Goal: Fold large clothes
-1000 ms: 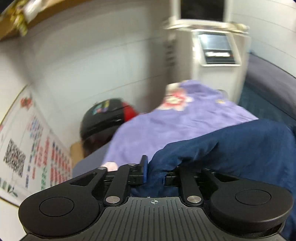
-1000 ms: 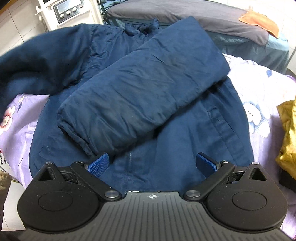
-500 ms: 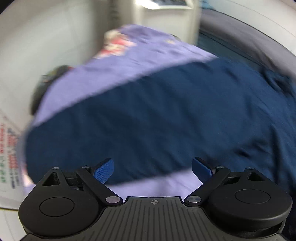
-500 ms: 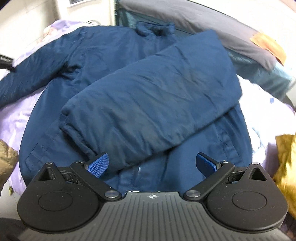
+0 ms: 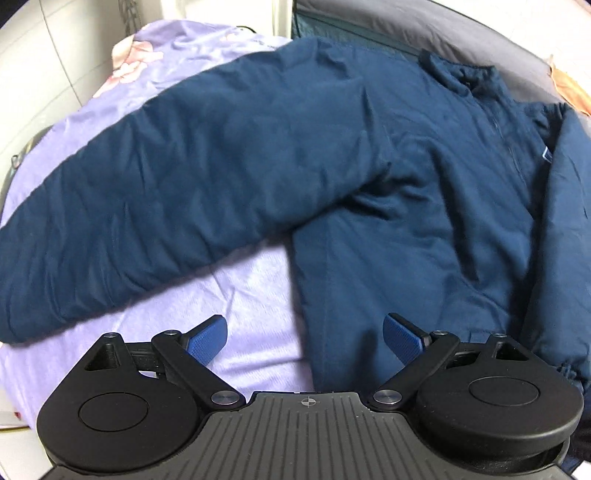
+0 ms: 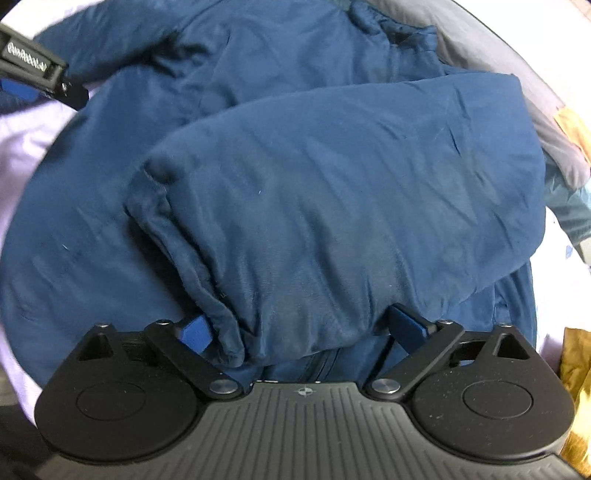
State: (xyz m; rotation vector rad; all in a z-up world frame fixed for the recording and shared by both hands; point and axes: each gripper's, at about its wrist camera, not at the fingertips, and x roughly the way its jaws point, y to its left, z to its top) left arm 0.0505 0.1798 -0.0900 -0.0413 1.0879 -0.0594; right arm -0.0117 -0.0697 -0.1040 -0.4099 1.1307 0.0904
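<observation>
The navy jacket (image 5: 406, 206) lies spread on the bed, front side up, with its collar (image 5: 461, 74) at the far end, near the grey pillow (image 5: 443, 33). One sleeve (image 5: 177, 184) stretches out to the left across the lilac bedsheet (image 5: 240, 288), flat and a little wrinkled. The other sleeve (image 6: 351, 192) is folded across the chest of the jacket and rests on it as a thick diagonal band; its cuff (image 6: 177, 236) points toward the lower left.

The left gripper (image 5: 304, 338) is wide open and holds nothing. Its blue fingers (image 5: 207, 338) are above the bedsheet and the side edge of the jacket body, and I cannot tell if they touch the cloth. The right gripper (image 6: 303, 330) is also wide open. The lower edge of the folded sleeve bulges between its two fingers (image 6: 406, 326) and partly covers them, but the jaws are not closed on it.

In the right wrist view, the left gripper appears at the upper left, beside the outstretched sleeve. At the right edge of this view there is a yellow garment (image 6: 576, 365) on the bed, and an orange cloth (image 6: 570, 127) lies on the grey pillow.
</observation>
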